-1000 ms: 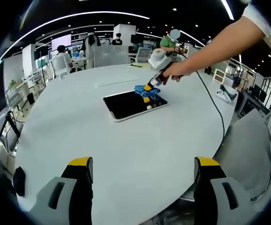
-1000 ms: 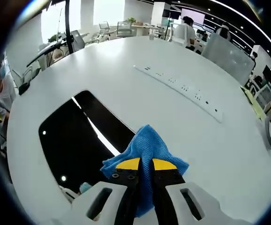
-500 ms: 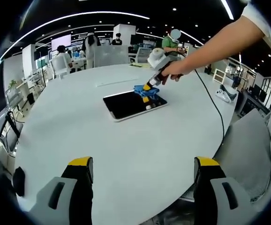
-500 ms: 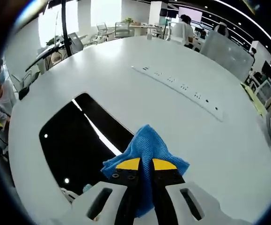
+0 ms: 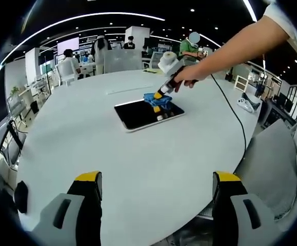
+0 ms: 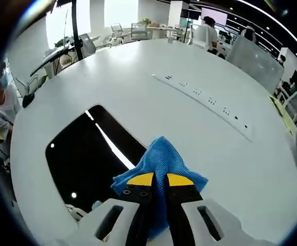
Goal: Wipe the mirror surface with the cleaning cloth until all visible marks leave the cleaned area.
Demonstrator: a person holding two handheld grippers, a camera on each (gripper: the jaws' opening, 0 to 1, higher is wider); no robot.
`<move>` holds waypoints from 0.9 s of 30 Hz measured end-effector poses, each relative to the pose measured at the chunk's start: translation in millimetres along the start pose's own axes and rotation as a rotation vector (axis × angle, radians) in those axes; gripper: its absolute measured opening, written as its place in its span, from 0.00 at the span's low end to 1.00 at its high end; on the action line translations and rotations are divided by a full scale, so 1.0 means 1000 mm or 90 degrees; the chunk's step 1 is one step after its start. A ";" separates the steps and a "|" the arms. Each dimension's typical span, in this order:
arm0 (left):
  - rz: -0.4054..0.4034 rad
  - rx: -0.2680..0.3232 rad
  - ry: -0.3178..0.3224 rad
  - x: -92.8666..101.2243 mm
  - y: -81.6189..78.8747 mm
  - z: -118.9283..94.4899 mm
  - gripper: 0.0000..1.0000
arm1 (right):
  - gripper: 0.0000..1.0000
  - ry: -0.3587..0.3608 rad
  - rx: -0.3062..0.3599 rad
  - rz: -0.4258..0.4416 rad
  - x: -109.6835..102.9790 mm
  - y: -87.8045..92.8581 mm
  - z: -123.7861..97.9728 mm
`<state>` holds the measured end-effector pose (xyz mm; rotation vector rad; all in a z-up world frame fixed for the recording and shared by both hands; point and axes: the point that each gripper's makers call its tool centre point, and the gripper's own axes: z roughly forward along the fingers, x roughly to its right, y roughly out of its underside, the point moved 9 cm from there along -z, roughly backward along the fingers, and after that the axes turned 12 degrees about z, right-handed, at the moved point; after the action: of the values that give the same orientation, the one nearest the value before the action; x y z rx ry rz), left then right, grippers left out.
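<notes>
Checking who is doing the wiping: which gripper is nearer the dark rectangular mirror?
Right. The right gripper, shut on the blue cleaning cloth, sits at the dark rectangular mirror's edge; the left gripper hangs open, well back across the white table.

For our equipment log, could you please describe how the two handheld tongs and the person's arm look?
Both tongs, left and right, have grey jaws with black slots and yellow tips. A black cable trails from the right one. The arm wears a white short sleeve.

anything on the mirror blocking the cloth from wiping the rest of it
Nothing visible does. The right claw holds the blue cloth at one edge of the mirror, and the dark glass ahead carries only light reflections.
</notes>
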<state>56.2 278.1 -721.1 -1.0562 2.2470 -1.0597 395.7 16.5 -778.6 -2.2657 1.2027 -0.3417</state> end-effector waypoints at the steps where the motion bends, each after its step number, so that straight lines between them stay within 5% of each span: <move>1: 0.001 0.000 0.001 0.000 0.000 0.000 0.90 | 0.03 0.000 0.001 0.000 0.000 0.000 0.000; 27: 0.006 0.005 0.005 -0.002 -0.005 0.004 0.89 | 0.03 -0.004 0.005 0.000 -0.009 -0.001 0.001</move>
<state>62.5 275.8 -719.5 -1.0389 2.2493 -1.0697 391.6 24.6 -778.5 -2.2580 1.1966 -0.3383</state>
